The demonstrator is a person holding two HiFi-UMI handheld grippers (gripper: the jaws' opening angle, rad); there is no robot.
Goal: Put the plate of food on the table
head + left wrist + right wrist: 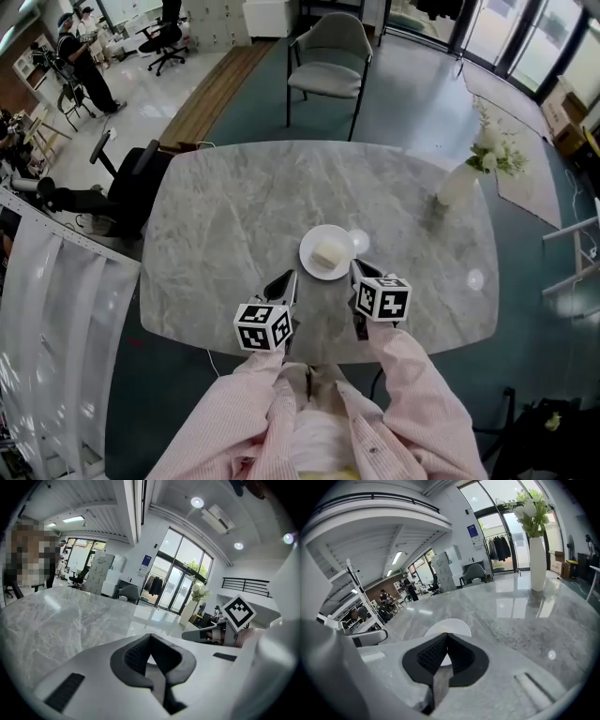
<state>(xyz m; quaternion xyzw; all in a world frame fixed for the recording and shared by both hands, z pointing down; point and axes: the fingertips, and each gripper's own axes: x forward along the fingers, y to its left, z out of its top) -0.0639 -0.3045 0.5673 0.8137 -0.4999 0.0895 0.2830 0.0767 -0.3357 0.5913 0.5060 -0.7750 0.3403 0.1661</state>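
Grey chair (328, 58) beyond marble table (234, 216)

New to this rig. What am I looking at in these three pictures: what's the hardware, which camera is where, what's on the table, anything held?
There is no robot. A person holds a two-jaw gripper in each hand, and the marker cubes are part of the grippers. The head view looks down from the person's head, with the left gripper at left and the right gripper at right. The other two views come from a camera on each gripper, looking along its jaws. On the marble table stand a white plate with a pale block of food and a vase of flowers. The plate sits just beyond the gripper tips. Both grippers' jaws are together and hold nothing.
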